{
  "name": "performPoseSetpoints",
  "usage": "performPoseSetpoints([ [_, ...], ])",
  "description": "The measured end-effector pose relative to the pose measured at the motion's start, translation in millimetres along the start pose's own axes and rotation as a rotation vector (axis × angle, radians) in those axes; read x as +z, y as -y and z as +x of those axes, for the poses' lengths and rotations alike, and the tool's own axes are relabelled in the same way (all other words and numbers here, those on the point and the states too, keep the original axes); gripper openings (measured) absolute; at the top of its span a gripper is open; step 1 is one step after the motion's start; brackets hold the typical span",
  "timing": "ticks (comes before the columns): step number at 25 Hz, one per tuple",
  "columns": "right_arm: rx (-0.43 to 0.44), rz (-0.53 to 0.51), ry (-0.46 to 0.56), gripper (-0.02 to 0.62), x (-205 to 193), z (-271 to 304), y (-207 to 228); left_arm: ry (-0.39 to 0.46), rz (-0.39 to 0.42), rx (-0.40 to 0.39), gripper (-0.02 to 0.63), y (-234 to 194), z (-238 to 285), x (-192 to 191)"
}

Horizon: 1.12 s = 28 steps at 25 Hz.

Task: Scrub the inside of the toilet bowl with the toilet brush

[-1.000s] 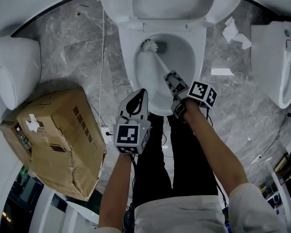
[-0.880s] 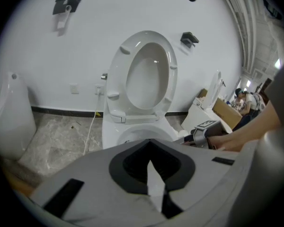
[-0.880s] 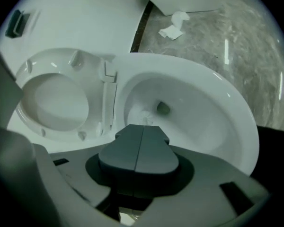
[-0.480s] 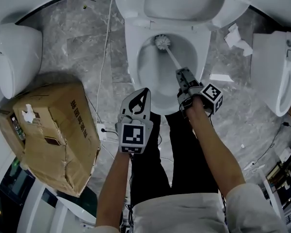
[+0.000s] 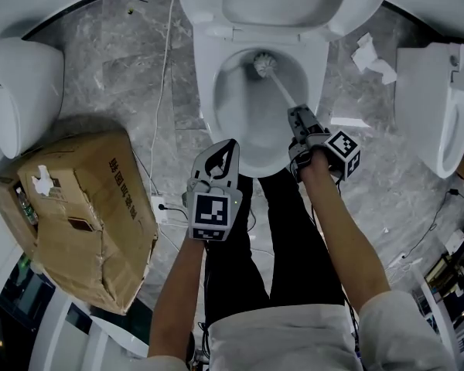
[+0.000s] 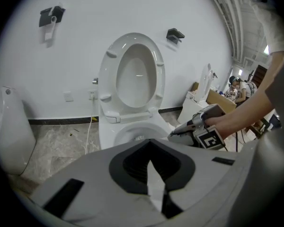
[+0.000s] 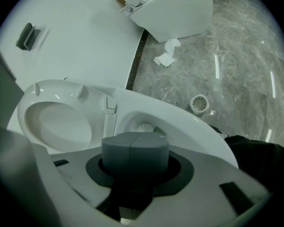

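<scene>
The white toilet bowl (image 5: 210, 91) stands open with its seat and lid (image 5: 282, 2) raised. The toilet brush head (image 5: 261, 64) is inside the bowl against the back wall. Its thin handle (image 5: 282, 91) slants down to my right gripper (image 5: 298, 118), which is shut on the handle's thick grey end (image 7: 135, 152) above the bowl's front right rim. The right gripper view shows the brush head (image 7: 145, 127) beyond the rim. My left gripper (image 5: 228, 147) hovers at the bowl's front edge, shut, with nothing in it. In its own view the left gripper (image 6: 151, 143) faces the toilet (image 6: 132, 126).
A battered cardboard box (image 5: 77, 215) sits on the marble floor at the left, with a white fixture (image 5: 23, 91) behind it. Another toilet (image 5: 433, 107) stands at the right, near crumpled tissue (image 5: 371, 56). A white cable (image 5: 164, 91) runs along the bowl's left side. The floor drain (image 7: 199, 104) is nearby.
The brush head has swept from the back left of the bowl to the back, right of middle, and my right gripper has moved right with it. The left gripper has hardly moved.
</scene>
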State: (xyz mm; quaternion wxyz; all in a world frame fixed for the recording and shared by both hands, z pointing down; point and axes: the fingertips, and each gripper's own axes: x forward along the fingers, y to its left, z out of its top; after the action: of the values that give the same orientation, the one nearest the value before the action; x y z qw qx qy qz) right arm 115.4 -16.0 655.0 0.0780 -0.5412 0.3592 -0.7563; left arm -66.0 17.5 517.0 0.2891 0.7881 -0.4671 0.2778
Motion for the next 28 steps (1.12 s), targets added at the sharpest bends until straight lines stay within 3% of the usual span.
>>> performPoseSetpoints([
  [11, -0.054, -0.031, 0.071, 0.179, 13.5, -24.5, 17.0, -0.008, 0.008, -0.009, 0.025, 0.4, -17.6, -15.5],
  [19, -0.11, -0.073, 0.11, 0.181, 7.5, -30.6, 26.6, -0.052, -0.035, 0.007, 0.025, -16.2, -40.8, -56.1],
  [28, -0.187, -0.105, 0.143, 0.181, -8.6, -45.3, 45.5, -0.062, -0.02, -0.013, 0.025, -20.4, -57.6, -75.0],
])
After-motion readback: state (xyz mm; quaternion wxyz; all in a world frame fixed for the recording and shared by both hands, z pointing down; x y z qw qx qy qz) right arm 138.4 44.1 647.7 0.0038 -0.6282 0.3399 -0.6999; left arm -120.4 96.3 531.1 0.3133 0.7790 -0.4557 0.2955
